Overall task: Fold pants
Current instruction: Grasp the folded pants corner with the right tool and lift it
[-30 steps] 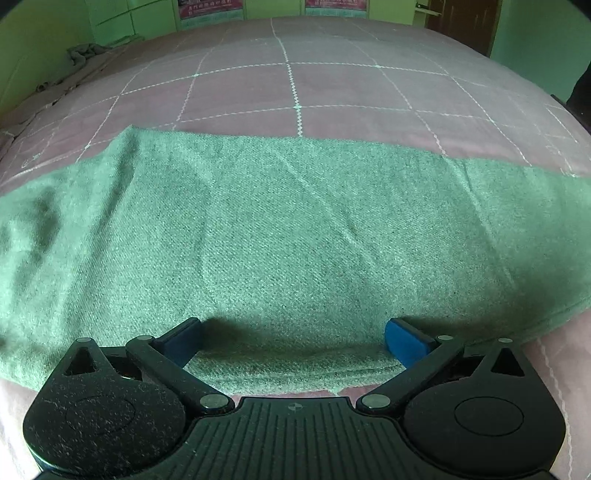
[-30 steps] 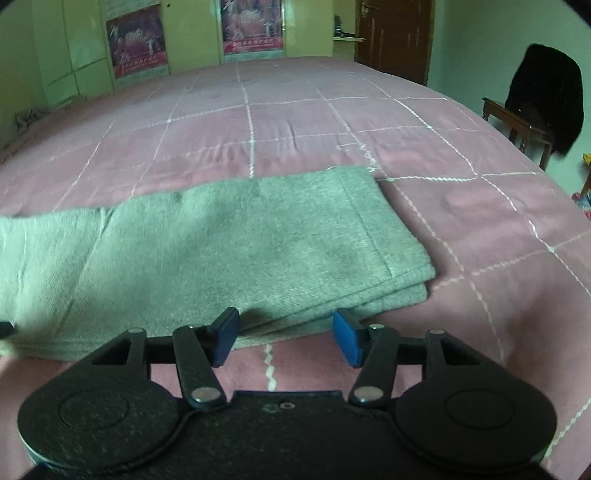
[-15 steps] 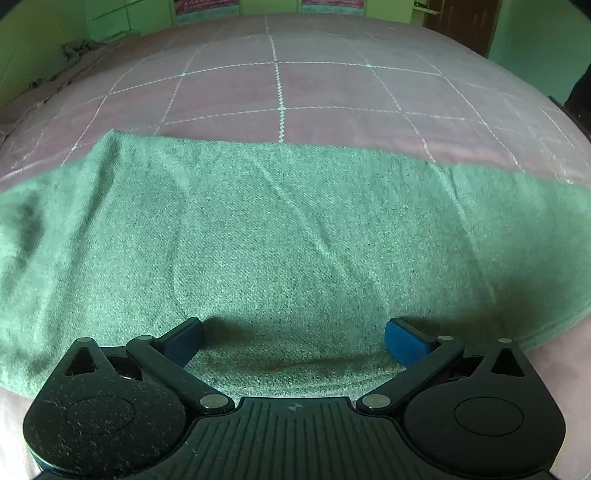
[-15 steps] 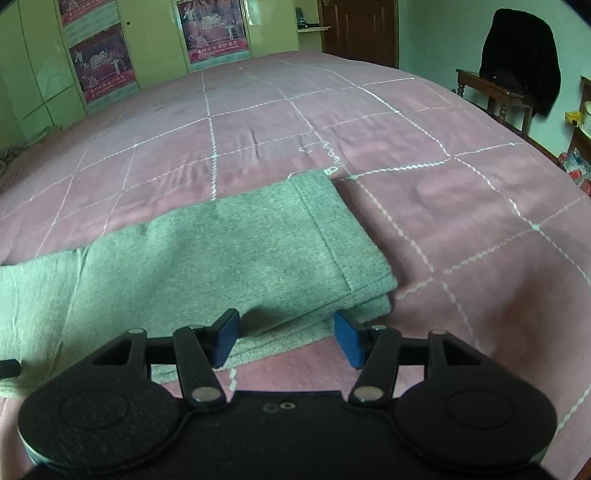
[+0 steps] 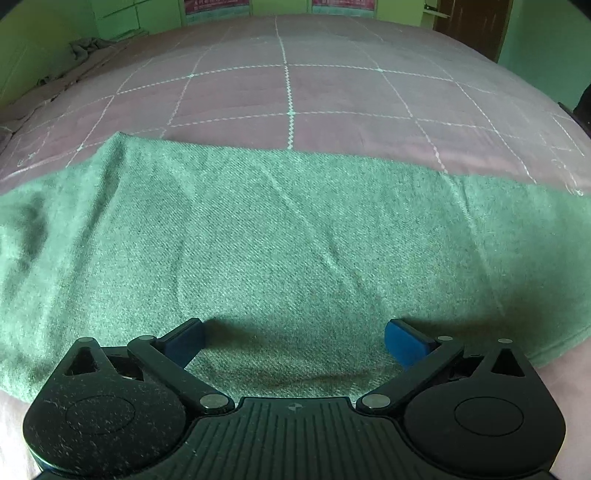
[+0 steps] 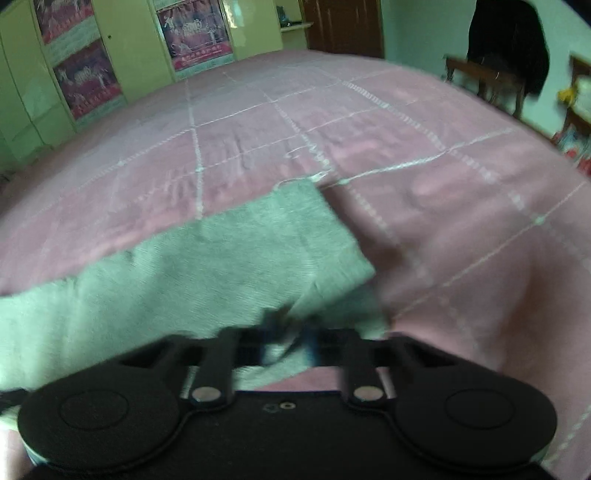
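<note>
Green folded pants (image 5: 295,240) lie in a long band across the pink quilted bed (image 5: 332,92). My left gripper (image 5: 293,341) hovers over their near edge, open, its blue pads wide apart with cloth below and nothing pinched. In the right wrist view the pants' right end (image 6: 221,258) lies on the bed (image 6: 461,221). My right gripper (image 6: 290,338) is at that end's near edge with its jaws closing. The fingers stand close together and a bunch of green cloth is pinched between them. This view is blurred by motion.
Wardrobe doors with posters (image 6: 192,33) and a brown door (image 6: 343,26) stand behind the bed. A chair with a dark garment (image 6: 506,48) is at the right. A crumpled cloth (image 5: 85,46) lies at the bed's far left corner.
My right gripper's jaws went from wide apart to nearly together, gathering the near edge of the pants' end, and the view rolled. The left gripper stayed open in place.
</note>
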Action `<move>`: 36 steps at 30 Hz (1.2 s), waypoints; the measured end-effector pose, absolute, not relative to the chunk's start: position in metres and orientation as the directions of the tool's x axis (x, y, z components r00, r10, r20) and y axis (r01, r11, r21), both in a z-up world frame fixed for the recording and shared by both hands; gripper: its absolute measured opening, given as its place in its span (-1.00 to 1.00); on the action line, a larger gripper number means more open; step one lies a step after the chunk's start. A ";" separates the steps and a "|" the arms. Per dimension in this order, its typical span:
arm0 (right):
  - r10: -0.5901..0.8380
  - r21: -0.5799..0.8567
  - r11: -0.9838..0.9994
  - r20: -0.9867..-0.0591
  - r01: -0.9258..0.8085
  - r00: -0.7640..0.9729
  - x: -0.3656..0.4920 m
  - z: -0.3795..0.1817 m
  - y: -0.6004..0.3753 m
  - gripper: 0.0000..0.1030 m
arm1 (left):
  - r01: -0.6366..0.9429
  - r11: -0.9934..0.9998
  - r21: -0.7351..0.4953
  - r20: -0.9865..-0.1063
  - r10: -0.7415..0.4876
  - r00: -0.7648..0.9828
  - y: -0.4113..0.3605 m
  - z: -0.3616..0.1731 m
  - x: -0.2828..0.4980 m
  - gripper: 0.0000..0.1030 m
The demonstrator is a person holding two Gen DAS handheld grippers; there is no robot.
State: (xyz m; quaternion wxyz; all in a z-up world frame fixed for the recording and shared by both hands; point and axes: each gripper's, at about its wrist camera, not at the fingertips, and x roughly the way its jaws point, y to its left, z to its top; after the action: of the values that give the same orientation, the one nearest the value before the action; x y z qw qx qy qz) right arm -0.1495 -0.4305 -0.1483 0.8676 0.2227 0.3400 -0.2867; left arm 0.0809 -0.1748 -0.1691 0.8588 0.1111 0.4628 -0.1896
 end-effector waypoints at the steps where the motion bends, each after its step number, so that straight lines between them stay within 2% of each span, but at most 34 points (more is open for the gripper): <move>1: -0.344 0.201 0.728 -0.719 0.655 0.603 -0.149 -0.149 -0.432 -0.70 | 0.434 0.901 0.019 -0.837 -0.223 0.499 -0.175 -0.171 0.081 1.00; 8: -0.325 0.259 0.693 -0.721 0.673 0.612 -0.146 -0.151 -0.438 -0.63 | 0.436 0.900 0.014 -0.843 -0.224 0.489 -0.174 -0.171 0.083 1.00; 10: -0.293 0.316 0.669 -0.719 0.673 0.630 -0.155 -0.149 -0.442 -0.41 | 0.447 0.894 0.022 -0.838 -0.228 0.496 -0.175 -0.173 0.082 1.00; 19: -0.247 0.478 0.528 -0.705 0.702 0.665 -0.184 -0.152 -0.455 -0.41 | 0.458 0.889 0.013 -0.836 -0.241 0.493 -0.173 -0.172 0.082 1.00; 21: -0.272 0.498 0.487 -0.695 0.718 0.666 -0.191 -0.148 -0.455 0.01 | 0.461 0.887 0.015 -0.835 -0.243 0.494 -0.173 -0.172 0.082 1.00; 22: -0.300 0.486 0.467 -0.698 0.738 0.650 -0.195 -0.147 -0.454 0.47 | 0.458 0.889 0.017 -0.834 -0.240 0.496 -0.173 -0.173 0.081 1.00; 23: -0.319 0.484 0.454 -0.695 0.748 0.644 -0.199 -0.147 -0.455 0.49 | 0.455 0.890 0.021 -0.834 -0.236 0.500 -0.175 -0.173 0.081 1.00; 24: -0.313 0.504 0.446 -0.686 0.740 0.656 -0.203 -0.148 -0.456 0.37 | 0.451 0.892 0.024 -0.833 -0.232 0.503 -0.176 -0.173 0.080 1.00; 25: -0.292 0.529 0.449 -0.676 0.721 0.677 -0.204 -0.150 -0.459 0.05 | 0.448 0.894 0.026 -0.832 -0.229 0.505 -0.176 -0.173 0.080 1.00; 26: -0.277 0.538 0.450 -0.675 0.713 0.684 -0.203 -0.153 -0.463 -0.12 | 0.447 0.894 0.026 -0.832 -0.229 0.505 -0.176 -0.173 0.080 1.00; 32: -0.276 0.578 0.397 -0.666 0.713 0.693 -0.184 -0.169 -0.472 -0.13 | 0.449 0.893 0.028 -0.831 -0.229 0.508 -0.175 -0.173 0.079 1.00; 33: -0.281 0.572 0.404 -0.665 0.714 0.692 -0.180 -0.169 -0.473 -0.30 | 0.448 0.893 0.028 -0.830 -0.229 0.508 -0.175 -0.173 0.079 1.00; 34: -0.291 0.561 0.422 -0.660 0.712 0.693 -0.176 -0.166 -0.473 -0.64 | 0.448 0.894 0.025 -0.831 -0.231 0.507 -0.174 -0.172 0.079 1.00; 36: -0.302 0.554 0.483 -0.621 0.678 0.723 -0.172 -0.150 -0.469 -0.66 | 0.447 0.894 0.019 -0.830 -0.235 0.505 -0.173 -0.171 0.078 1.00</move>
State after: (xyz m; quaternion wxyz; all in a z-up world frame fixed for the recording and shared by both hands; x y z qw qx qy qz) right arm -0.1725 -0.4689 -0.1501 0.8307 0.4141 0.2268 -0.2950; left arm 0.0781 -0.1728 -0.1710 0.8597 0.1161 0.4562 -0.1985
